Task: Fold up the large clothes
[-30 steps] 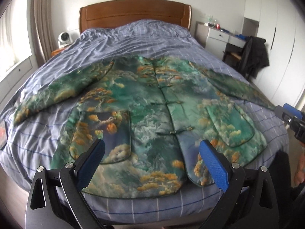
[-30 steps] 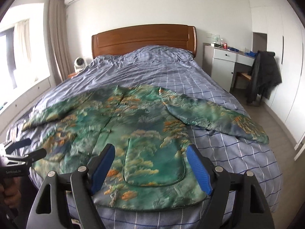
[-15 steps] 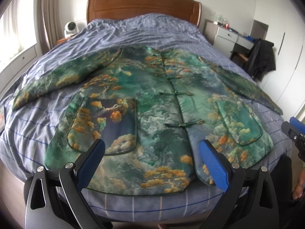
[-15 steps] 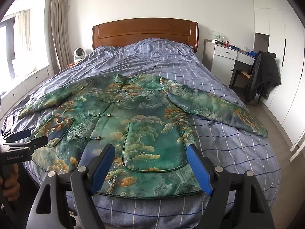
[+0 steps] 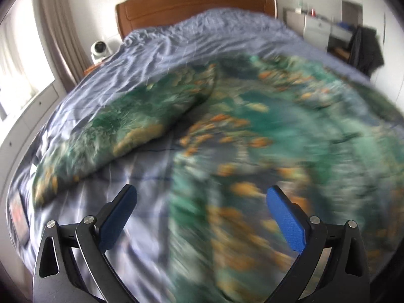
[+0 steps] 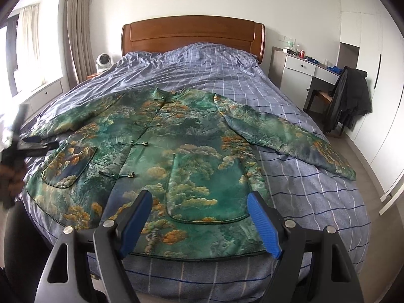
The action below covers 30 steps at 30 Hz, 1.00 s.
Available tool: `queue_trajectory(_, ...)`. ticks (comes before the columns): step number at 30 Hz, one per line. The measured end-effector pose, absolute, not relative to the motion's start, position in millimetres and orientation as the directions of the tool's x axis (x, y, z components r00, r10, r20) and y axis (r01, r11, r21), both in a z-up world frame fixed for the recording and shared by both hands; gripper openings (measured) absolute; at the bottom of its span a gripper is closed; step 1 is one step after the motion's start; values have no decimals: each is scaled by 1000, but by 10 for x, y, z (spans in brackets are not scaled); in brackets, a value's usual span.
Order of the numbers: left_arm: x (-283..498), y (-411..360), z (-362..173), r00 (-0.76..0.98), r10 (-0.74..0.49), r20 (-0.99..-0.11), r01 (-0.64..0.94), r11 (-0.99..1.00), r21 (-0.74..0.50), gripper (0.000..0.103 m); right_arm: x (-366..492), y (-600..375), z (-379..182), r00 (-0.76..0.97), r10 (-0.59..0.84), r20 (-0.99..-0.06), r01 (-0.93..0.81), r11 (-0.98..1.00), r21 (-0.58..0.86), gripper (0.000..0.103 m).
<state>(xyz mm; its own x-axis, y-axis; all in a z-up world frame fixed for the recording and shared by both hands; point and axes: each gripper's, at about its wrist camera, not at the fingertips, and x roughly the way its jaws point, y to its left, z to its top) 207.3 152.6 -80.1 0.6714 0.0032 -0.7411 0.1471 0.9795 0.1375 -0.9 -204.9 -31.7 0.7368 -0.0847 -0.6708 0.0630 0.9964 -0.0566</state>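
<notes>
In your left wrist view, your left gripper (image 5: 199, 217) has swung sideways toward the jacket's (image 5: 265, 136) left sleeve (image 5: 118, 128); a second ago it faced the middle of the hem. The picture is smeared with motion. The sleeve now lies ahead and to the left of the released, empty jaws, and the jacket body spreads ahead and to the right. I judge you are lining up to take that sleeve for the first fold. No writing can be read here.

In your right wrist view, your right gripper (image 6: 199, 221) has barely shifted, its jaws wide apart and holding nothing. The jacket (image 6: 176, 156) lies flat and buttoned on the bed (image 6: 315, 202), its hem just below the fingertips and the pocket (image 6: 204, 186) between them. The other sleeve (image 6: 290, 139) stretches ahead to the right. Your left gripper (image 6: 32, 146) shows blurred far to the left. No fold is made yet. No readable label appears.
</notes>
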Motion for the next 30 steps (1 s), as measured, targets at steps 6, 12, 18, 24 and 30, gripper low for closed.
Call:
queue_trajectory(6, 2551, 1301, -903, 686, -96, -721, 221, 972, 81, 102, 149, -1750, -366, 717, -74, -694, 31, 997, -74, 79)
queue_trajectory(12, 2959, 1124, -1375, 613, -23, -790, 229, 962, 150, 103, 325, -1421, -321, 730, -62, -680, -15, 994, -107, 79)
queue_trajectory(18, 2831, 985, -1391, 667, 35, -744, 214, 948, 237, 103, 471, -1266, -332, 736, -58, -674, -16, 994, -104, 79)
queue_trajectory(24, 2959, 1267, -1403, 593, -110, -798, 229, 973, 35, 103, 644, -1259, -355, 738, -87, -669, 15, 994, -112, 79)
queue_trajectory(30, 2956, 1286, -1448, 587, -129, -800, 231, 973, 12, 103, 778, -1197, -448, 723, -104, -683, 25, 992, -124, 79)
